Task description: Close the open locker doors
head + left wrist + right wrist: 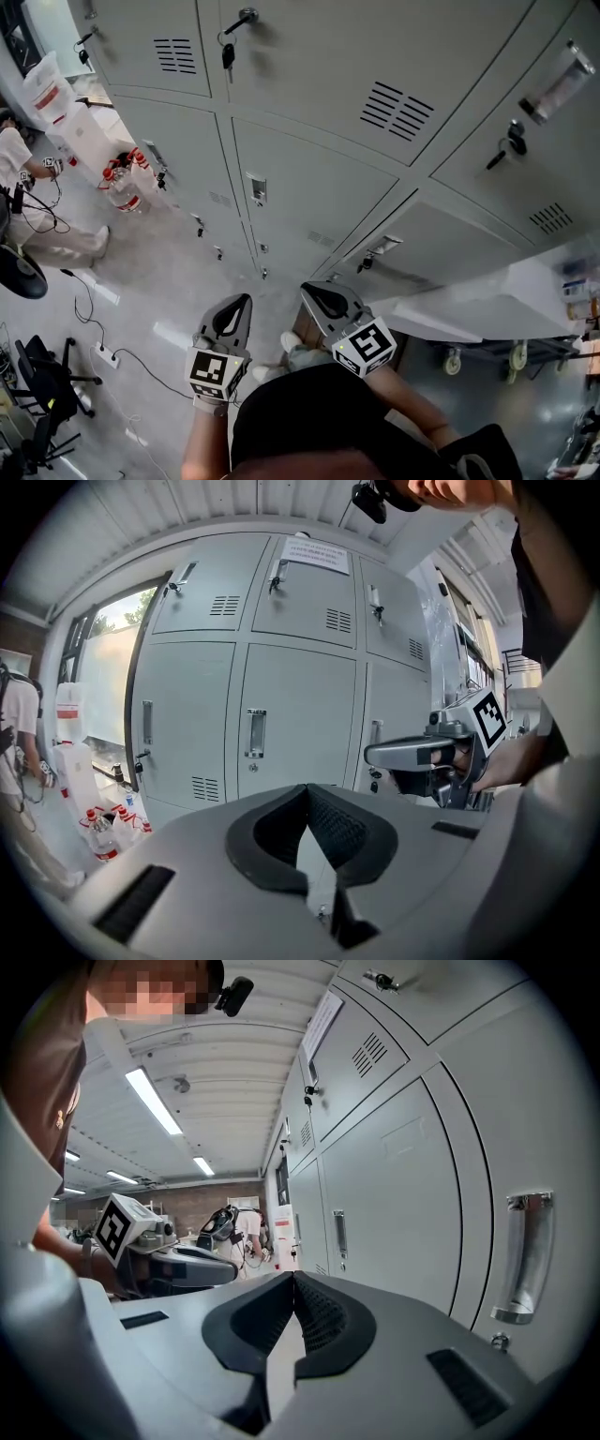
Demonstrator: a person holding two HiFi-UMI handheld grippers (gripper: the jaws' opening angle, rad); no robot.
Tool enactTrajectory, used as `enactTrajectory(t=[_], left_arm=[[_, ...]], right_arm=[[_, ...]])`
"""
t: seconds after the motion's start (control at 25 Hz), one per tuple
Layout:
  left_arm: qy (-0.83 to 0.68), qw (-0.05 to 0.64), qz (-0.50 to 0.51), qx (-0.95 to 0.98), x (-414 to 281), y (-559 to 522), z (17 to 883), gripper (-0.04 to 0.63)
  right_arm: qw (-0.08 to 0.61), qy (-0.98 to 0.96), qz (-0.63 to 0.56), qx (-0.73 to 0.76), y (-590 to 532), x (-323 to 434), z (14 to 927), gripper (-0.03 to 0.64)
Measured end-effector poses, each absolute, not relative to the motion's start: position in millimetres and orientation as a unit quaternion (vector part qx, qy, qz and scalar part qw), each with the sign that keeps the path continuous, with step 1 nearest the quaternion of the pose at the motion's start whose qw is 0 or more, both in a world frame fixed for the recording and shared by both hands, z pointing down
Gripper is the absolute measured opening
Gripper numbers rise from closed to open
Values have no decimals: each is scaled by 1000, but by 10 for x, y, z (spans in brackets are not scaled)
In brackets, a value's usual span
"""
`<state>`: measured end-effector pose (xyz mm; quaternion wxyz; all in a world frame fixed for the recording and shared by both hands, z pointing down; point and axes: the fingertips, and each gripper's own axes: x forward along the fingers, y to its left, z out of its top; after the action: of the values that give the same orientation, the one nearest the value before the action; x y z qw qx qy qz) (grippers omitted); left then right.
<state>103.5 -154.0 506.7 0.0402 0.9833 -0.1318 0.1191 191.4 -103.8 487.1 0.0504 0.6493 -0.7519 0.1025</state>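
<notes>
The left gripper (239, 305) and the right gripper (314, 292) are both held in front of the lockers (309, 187), side by side and clear of the metal. Each has its jaws pressed together at the tips with nothing between them. The lockers are a grey metal bank with slotted vents and upright handles. Seen from the left gripper, six doors (300, 714) face it, three above and three below, and every door that shows lies flush with its neighbours. A sheet of paper (316, 555) is stuck on the upper middle door. Keys (228, 54) hang from at least two locks. The floor (159, 272) below the lockers is smooth, grey and glossy. At the left end of the lockers stands a cluster of bottles (122, 183) with red caps, too bunched to count. One person (19, 169) in a white top stands beyond them. Farther out from the lockers are one black chair (42, 375) and one power strip (106, 354) on its cable. Overhead, at least three strip lights (155, 1101) run along the ceiling.
</notes>
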Motion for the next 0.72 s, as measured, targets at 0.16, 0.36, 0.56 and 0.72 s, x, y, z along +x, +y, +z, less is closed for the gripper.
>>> enactTrajectory(t=[0.16,0.36,0.56,0.72], left_arm=[[-130,33,120,984,1048,-1528,5053,18],[-131,31,122,983,1025,-1518,5045,18],[-132,30,121,983,1015,-1487,5046,18],[-134,29,121,983,1004,-1468,5046,18]], right_arm=[[46,-749,108,652,-1017,1935,4891,29],[48,-748,105,654,-1001,1932,4879,28],[46,-749,108,652,-983,1914,4911,28],[46,-750,110,651,-967,1906,4928,28]])
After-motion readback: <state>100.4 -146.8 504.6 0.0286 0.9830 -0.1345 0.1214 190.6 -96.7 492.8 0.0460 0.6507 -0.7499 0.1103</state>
